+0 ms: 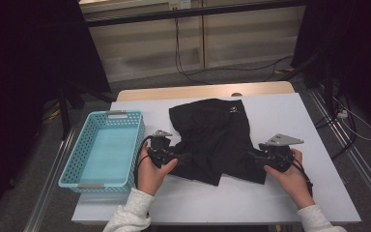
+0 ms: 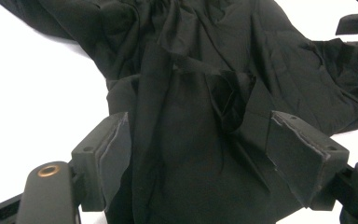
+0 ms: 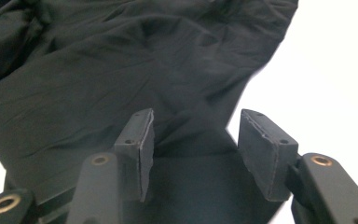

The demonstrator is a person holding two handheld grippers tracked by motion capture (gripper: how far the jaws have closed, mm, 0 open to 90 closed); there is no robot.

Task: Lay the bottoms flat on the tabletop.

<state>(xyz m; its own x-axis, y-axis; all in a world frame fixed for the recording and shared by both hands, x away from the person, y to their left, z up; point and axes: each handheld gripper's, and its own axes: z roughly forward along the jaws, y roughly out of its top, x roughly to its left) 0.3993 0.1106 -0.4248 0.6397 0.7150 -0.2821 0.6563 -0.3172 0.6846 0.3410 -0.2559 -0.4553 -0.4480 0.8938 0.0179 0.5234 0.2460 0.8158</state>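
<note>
A crumpled black garment [image 1: 212, 135] lies spread on the white table top [image 1: 290, 111]. My left gripper [image 1: 183, 157] rests at the garment's left front edge. In the left gripper view its jaws stand wide apart [image 2: 200, 158], with folds of the black cloth [image 2: 191, 93] lying between the pads, which are not pressed on them. My right gripper [image 1: 253, 155] sits at the garment's right front corner. In the right gripper view its jaws [image 3: 193, 149] are apart over the cloth's edge [image 3: 121, 70], and nothing is pinched between them.
A light blue perforated basket [image 1: 75, 159] stands at the table's left edge, beside my left hand. The other gripper's jaws [image 2: 356, 23] show at the upper right of the left gripper view. Bare white table [image 1: 222, 203] lies in front of the garment.
</note>
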